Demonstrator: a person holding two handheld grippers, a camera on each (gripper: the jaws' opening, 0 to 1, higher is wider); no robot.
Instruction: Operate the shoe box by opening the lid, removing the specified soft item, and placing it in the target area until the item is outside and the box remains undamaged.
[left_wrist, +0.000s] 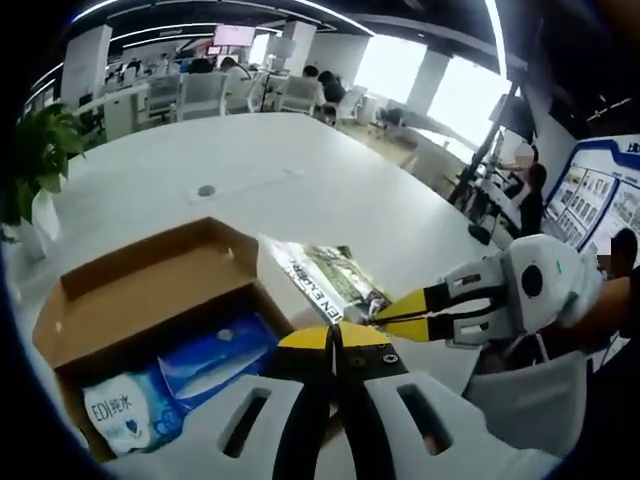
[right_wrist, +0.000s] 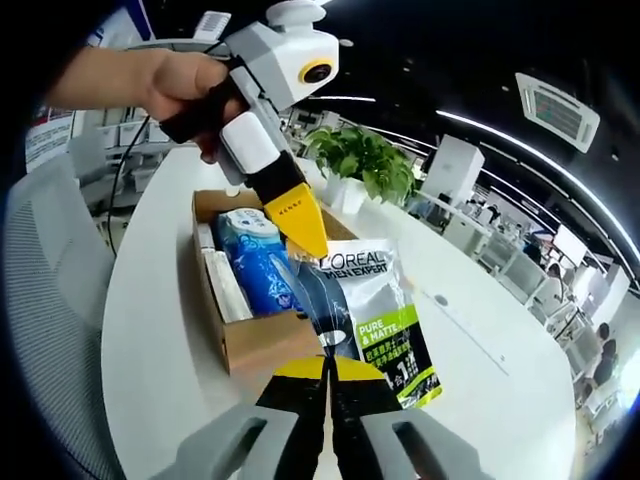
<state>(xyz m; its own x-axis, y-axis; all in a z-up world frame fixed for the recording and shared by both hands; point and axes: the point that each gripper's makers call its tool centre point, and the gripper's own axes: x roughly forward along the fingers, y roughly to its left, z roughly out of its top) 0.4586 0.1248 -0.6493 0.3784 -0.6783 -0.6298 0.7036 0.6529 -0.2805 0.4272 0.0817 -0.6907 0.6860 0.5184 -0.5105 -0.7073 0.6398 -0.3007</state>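
An open cardboard shoe box (left_wrist: 120, 290) (right_wrist: 250, 350) sits on the white table, with blue tissue packs (left_wrist: 215, 355) (right_wrist: 255, 260) inside. A soft L'Oreal Men Expert packet (left_wrist: 325, 280) (right_wrist: 375, 320) hangs beside the box's rim, over the table. My left gripper (left_wrist: 335, 332) (right_wrist: 312, 248) is shut on one corner of the packet. My right gripper (right_wrist: 329, 362) (left_wrist: 380, 320) is shut on the packet's opposite edge. A hand (right_wrist: 180, 85) holds the left gripper.
The white table (left_wrist: 300, 180) (right_wrist: 500, 400) stretches wide beyond the box. A potted plant (left_wrist: 40, 150) (right_wrist: 365, 160) stands at its edge. Grey chairs (left_wrist: 520, 410) (right_wrist: 40, 300) are close by. People sit at desks further back.
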